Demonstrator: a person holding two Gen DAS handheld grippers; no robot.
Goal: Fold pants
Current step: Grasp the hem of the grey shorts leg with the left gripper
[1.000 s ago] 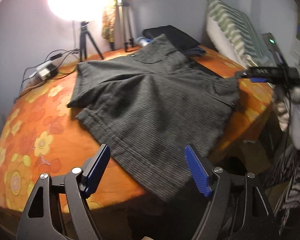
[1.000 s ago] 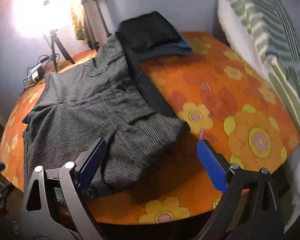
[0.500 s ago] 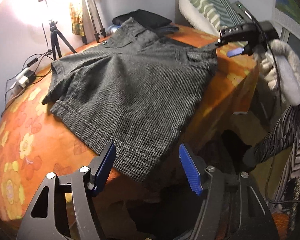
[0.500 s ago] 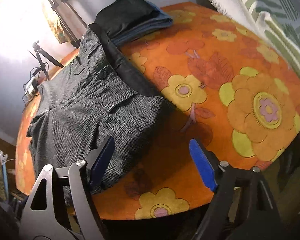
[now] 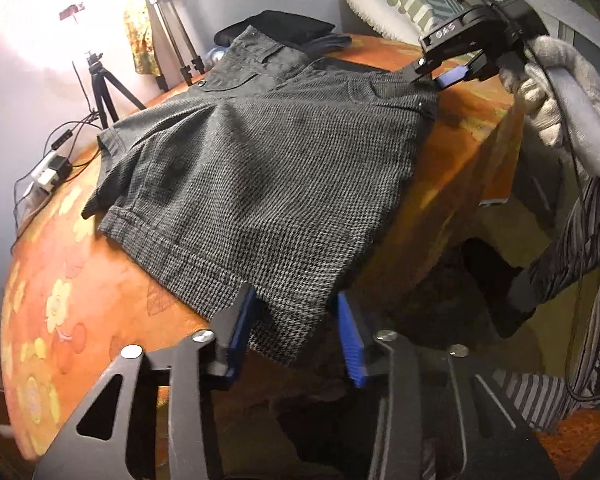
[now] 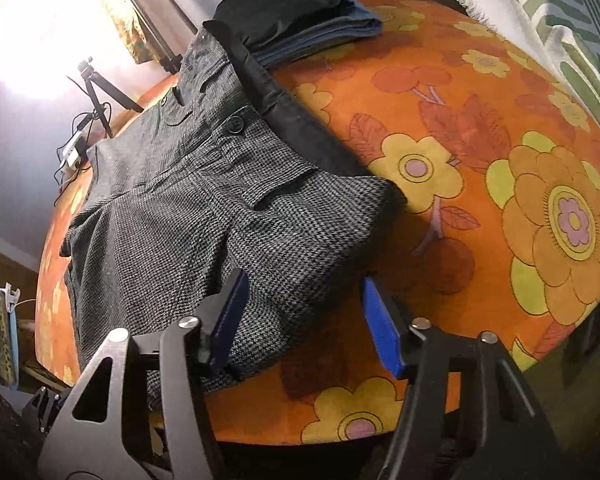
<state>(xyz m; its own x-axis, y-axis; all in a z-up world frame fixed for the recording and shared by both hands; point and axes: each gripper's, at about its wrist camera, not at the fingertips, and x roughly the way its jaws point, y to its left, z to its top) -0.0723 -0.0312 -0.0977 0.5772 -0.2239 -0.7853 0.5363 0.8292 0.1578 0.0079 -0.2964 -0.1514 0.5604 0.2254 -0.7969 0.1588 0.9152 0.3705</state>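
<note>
Now we have the grey houndstooth woven pants [image 5: 260, 184] lying flat on the orange flower-patterned worktop [image 6: 480, 184], near edge overhanging. Our left tool [image 5: 296, 336] is spread wide around the hem corner, not clenched. Our right tool [image 6: 300, 320] likewise gapes around the waistband corner. Folded dark clothes [image 6: 296, 16] sit at the far side.

Shorts [image 5: 260, 176] flat on floral bedspread [image 6: 480, 184], hem corner overhanging near edge; folded clothes stack [image 6: 296, 16] behind waistband; tripod [image 5: 100, 88] far left; pillow [image 6: 560, 12] right
</note>
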